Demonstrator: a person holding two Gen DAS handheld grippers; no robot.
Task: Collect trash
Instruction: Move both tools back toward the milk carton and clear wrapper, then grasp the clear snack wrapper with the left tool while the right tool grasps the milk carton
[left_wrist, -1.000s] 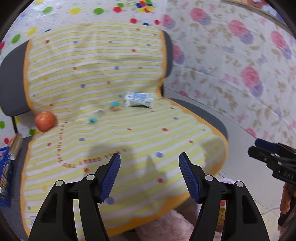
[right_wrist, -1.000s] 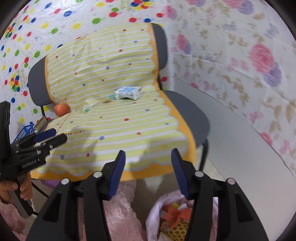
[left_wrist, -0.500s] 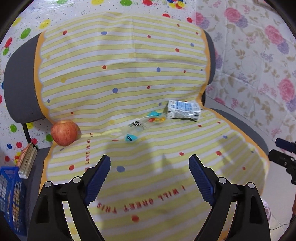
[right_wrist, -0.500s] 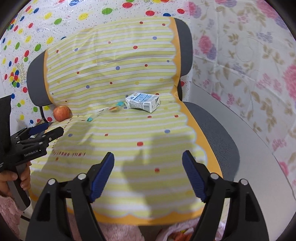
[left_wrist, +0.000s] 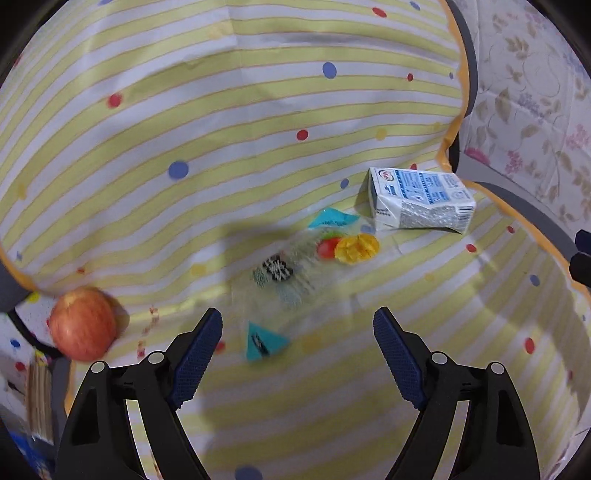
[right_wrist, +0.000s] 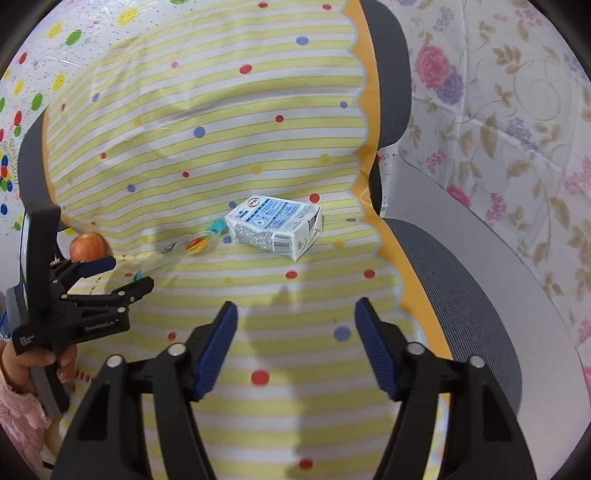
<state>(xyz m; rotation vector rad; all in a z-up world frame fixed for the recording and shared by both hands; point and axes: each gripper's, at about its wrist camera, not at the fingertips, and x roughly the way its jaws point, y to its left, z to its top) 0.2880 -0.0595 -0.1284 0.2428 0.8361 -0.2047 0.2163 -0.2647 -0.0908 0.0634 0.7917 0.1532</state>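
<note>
Clear plastic wrapper with fruit print and teal corners (left_wrist: 295, 266) lies flat just ahead of my left gripper (left_wrist: 297, 325), whose jaws stand wide apart and empty above the yellow-striped dotted cloth (left_wrist: 221, 110). My right gripper (right_wrist: 295, 317) hovers with jaws apart too, the crumpled white-and-blue drink carton (right_wrist: 275, 227) on its side ahead of it, just beside the wrapper. A red apple (left_wrist: 82, 323) rests on the cloth's left edge, over the grey chair (right_wrist: 461, 295)
</note>
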